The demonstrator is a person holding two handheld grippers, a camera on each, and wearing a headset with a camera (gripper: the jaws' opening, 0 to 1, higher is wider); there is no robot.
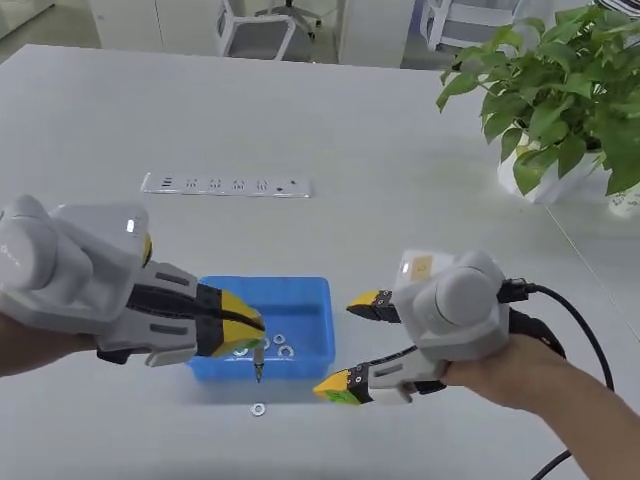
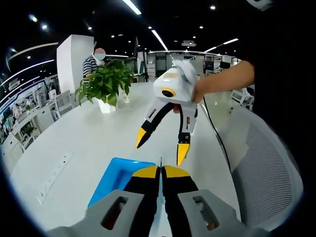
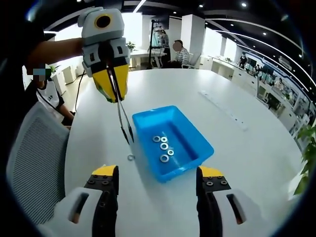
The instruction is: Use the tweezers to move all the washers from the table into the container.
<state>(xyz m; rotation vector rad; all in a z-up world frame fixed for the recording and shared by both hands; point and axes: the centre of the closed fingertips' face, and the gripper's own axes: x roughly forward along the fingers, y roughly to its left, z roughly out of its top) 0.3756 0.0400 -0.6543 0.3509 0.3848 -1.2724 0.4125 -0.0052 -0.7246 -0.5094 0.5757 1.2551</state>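
The left gripper [image 1: 255, 335] has its jaws squeezed tight on the tweezers [image 1: 259, 362], which point down at the front wall of the blue container [image 1: 300, 298]. The right gripper [image 1: 335, 347] has its jaws wide apart and holds nothing. One washer [image 1: 259, 408] lies flat on the counter [image 1: 350, 150], just in front of the container. A few more washers [image 3: 163, 146] are already inside. The washer looks tiny, thin, hard and smooth, so it may slip. It is probably best to pinch its ring, with one tip in the hole.

Table [image 1: 400, 200]: container [image 1: 300, 283], washer [image 1: 259, 409], probable power strip [image 1: 226, 185], plant [image 1: 550, 110].
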